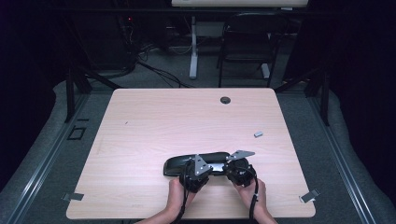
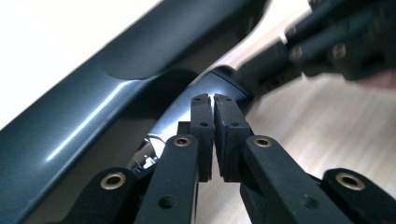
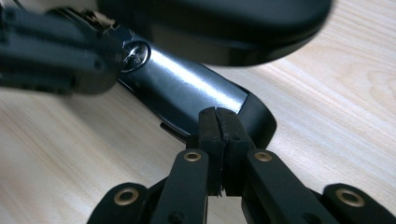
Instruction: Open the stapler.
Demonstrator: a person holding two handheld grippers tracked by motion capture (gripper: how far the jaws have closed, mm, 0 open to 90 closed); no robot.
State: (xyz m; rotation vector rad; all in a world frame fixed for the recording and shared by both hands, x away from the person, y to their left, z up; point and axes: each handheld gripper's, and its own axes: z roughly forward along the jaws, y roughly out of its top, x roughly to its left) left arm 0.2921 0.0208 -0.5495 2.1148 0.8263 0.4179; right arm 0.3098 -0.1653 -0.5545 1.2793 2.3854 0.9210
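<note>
A long black hinged object (image 1: 187, 163) lies near the table's front edge; I cannot tell what it is. It has a matte top part (image 3: 210, 23) and a glossy dark arm (image 3: 187, 88) below, joined by a metal rivet (image 3: 135, 53). My left gripper (image 1: 201, 169) is at the object's middle. In the left gripper view it (image 2: 212, 99) is shut, tips against the glossy arm (image 2: 177, 116). My right gripper (image 1: 232, 165) is at the object's right end. In its own view it (image 3: 218, 112) is shut over the arm's black tip (image 3: 259, 123). Nothing shows between either pair of jaws.
The wooden table (image 1: 154, 121) has a small grey piece (image 1: 258, 134) at right and a dark round grommet (image 1: 225, 100) at the back. Metal clips (image 1: 73, 196) (image 1: 309, 196) sit at its front corners. A black chair (image 1: 247, 42) and cables stand behind it.
</note>
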